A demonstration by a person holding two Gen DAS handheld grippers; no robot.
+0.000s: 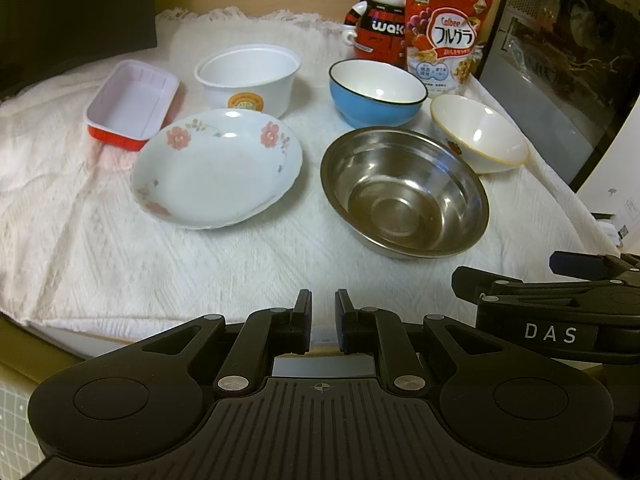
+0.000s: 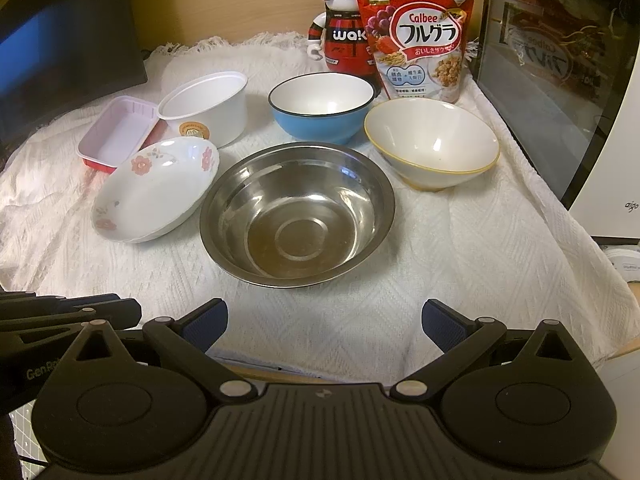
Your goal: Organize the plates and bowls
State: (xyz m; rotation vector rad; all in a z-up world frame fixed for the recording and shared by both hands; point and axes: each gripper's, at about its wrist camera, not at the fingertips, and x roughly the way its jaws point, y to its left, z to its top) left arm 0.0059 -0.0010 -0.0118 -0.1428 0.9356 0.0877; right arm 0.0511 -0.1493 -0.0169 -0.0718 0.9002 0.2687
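On a white cloth lie a floral plate, a steel bowl, a blue bowl, a white bowl with a yellow rim, a white plastic tub and a red tray. My left gripper is shut and empty near the front edge. My right gripper is open and empty, in front of the steel bowl. Each gripper shows at the edge of the other's view.
A red cereal bag and a robot-bear figure stand at the back. A dark glass-fronted appliance is on the right. A dark monitor is on the left.
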